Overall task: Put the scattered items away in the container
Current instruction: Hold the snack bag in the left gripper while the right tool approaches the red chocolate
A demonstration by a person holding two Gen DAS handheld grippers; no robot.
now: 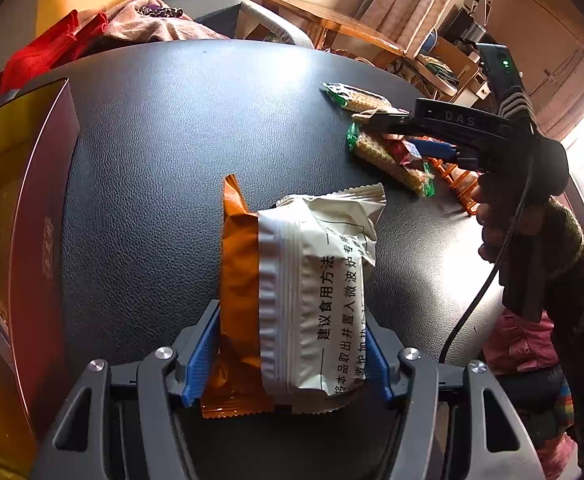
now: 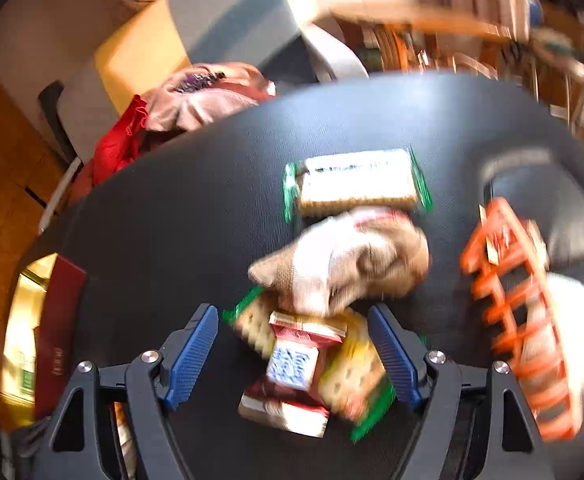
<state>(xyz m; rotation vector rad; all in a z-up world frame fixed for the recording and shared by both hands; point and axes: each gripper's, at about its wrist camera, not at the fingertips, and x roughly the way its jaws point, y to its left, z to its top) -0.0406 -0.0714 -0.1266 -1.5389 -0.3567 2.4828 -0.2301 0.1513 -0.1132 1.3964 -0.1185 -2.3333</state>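
Note:
My left gripper (image 1: 292, 312) is shut on a white-and-orange snack packet (image 1: 311, 280), its blue pads lying against both long sides. The packet points out over the black table (image 1: 152, 140), just right of the red box (image 1: 48, 208) with a gold inside. In the blurred right wrist view my right gripper (image 2: 292, 316) stands open over a pile of small snacks (image 2: 299, 364): red-and-white bars and green-ended cracker packs. Its pads touch none of them. The left wrist view shows this right gripper (image 1: 407, 136) hovering over the same snacks (image 1: 387, 156), held by a person's hand.
A beige crumpled packet (image 2: 343, 264) and another cracker pack (image 2: 355, 184) lie beyond the pile. An orange plastic rack (image 2: 519, 320) sits to its right. The red box (image 2: 60, 340) stands at the table's left edge. Red and pink cloths (image 1: 92, 28) lie behind the table.

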